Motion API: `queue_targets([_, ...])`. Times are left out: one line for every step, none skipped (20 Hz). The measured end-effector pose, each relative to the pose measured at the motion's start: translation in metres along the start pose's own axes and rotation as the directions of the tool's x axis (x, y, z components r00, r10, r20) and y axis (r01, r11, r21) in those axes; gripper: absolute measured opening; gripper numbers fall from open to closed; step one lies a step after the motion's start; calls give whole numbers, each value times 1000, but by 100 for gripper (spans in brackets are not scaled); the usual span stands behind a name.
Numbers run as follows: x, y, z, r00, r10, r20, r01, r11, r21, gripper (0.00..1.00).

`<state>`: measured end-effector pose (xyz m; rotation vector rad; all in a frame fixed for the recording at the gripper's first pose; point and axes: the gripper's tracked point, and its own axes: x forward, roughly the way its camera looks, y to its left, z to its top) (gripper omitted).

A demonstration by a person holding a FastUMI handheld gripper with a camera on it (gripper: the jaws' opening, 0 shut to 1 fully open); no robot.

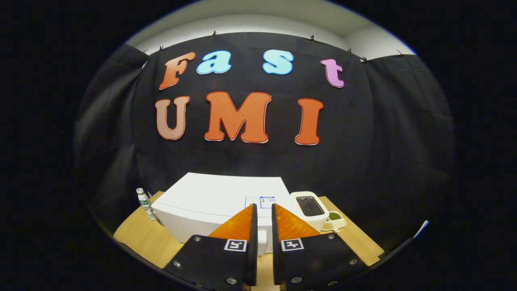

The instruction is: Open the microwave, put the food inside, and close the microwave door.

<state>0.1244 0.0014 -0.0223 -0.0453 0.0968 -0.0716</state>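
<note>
A white microwave stands on the wooden table, seen from above and in front, with its door closed as far as I can tell. My gripper hovers above its front right part, the fingers nearly together with a narrow gap and nothing held between them. A small white dish with green and pale food sits to the right, beyond a toaster.
A white toaster stands right of the microwave. A small bottle with a green label stands at the microwave's left. The wooden table runs out on both sides; black cloth walls close the booth behind.
</note>
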Motion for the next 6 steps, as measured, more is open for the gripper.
queue_targets([-12, 0, 18, 1000, 2, 26, -2, 1000, 2, 28])
queue_targets([-22, 0, 34, 999, 7, 48, -7, 1000, 2, 32])
queue_targets([-33, 0, 47, 998, 9, 64, -9, 1000, 3, 42])
queue_targets([-44, 1, 57, 997, 12, 76, -12, 1000, 6, 47])
queue_targets([-54, 3, 66, 996, 20, 86, -21, 1000, 9, 59])
queue_targets([-65, 5, 73, 996, 24, 91, -26, 1000, 15, 66])
